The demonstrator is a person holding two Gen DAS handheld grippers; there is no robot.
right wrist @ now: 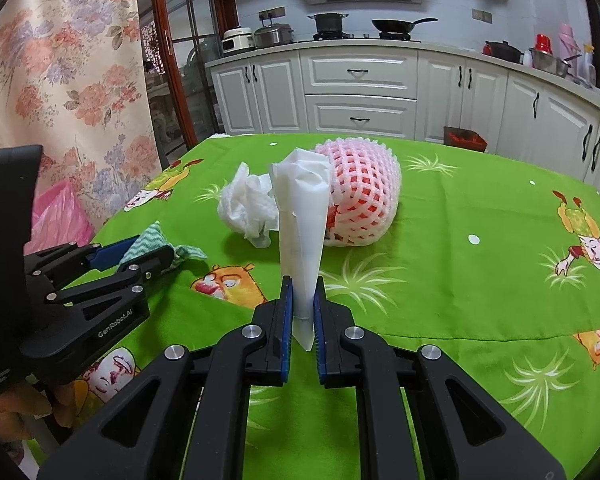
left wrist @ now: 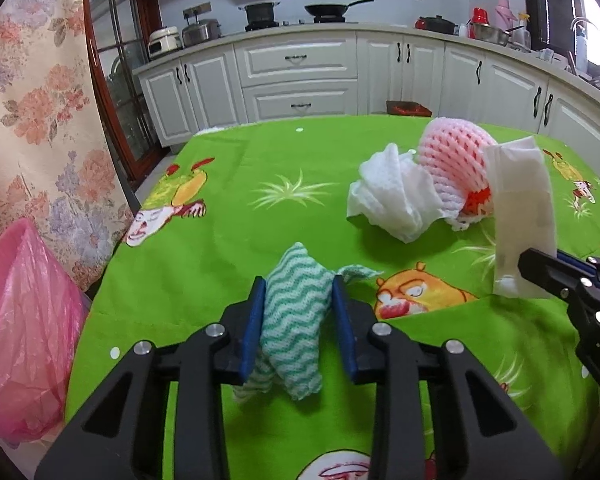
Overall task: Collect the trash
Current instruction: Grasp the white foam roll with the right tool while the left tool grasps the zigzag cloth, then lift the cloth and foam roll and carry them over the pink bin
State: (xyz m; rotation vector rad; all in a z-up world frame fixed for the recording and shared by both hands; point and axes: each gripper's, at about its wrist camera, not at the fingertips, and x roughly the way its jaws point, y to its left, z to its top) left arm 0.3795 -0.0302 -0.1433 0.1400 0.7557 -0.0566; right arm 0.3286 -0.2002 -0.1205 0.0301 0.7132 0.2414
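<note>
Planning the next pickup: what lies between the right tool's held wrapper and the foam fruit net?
Right wrist view: only bare green tablecloth between the right tool with its white wrapper and the foam net.

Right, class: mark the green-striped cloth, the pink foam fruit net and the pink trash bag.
green-striped cloth (left wrist: pixel 296 320), left wrist view, on its middle between the fingers.
pink foam fruit net (right wrist: pixel 364 184), right wrist view, on its mesh side.
pink trash bag (left wrist: pixel 24 320), left wrist view, on its crinkled front.
</note>
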